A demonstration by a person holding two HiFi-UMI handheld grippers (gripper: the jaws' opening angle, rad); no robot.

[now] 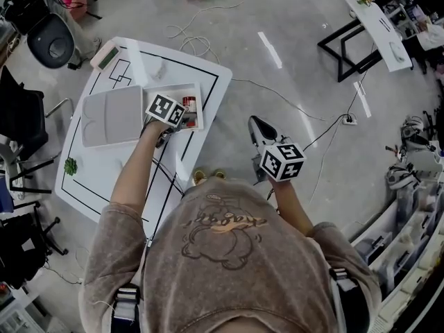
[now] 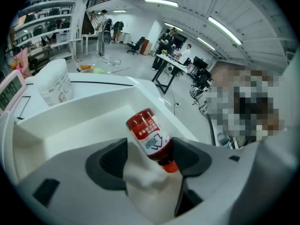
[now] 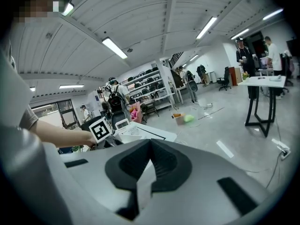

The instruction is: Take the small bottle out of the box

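Presently, the work surface is a white table (image 1: 104, 179) marked with black lines, standing on a grey, glossy floor (image 1: 291, 82). An open white box (image 1: 201, 106) sits near the table's far edge. Its pale grey lid (image 1: 111, 116) lies flat, just beside it on the left. A small green object (image 1: 70, 165) rests near the table's left edge, and a digital timer (image 1: 106, 55) sits at the far left corner.

The small bottle (image 2: 149, 134), with a red cap and a red-and-white label, is inside the box and tilted. It stands between the jaws of the left gripper (image 2: 150, 149), which reaches down into the box. The jaws are spread. The bottle's lower part lies against the right-hand pad, while the left-hand pad stands clear of it, so no firm pinch is evident.

The right gripper (image 3: 150, 142) is held off the table, over bare floor to the right, well apart from the box. Its jaws are pressed together with nothing between them.

Loose cables (image 1: 277, 92) trail across the floor to a socket block (image 1: 349, 119). A black-framed white table (image 1: 378, 23) stands at the far right, and an office chair (image 1: 50, 40) at the far left. Open shelving (image 3: 145, 86) lines the far wall, and strip lights (image 3: 115, 47) run along the ribbed ceiling. Several people stand in the background of both gripper views.
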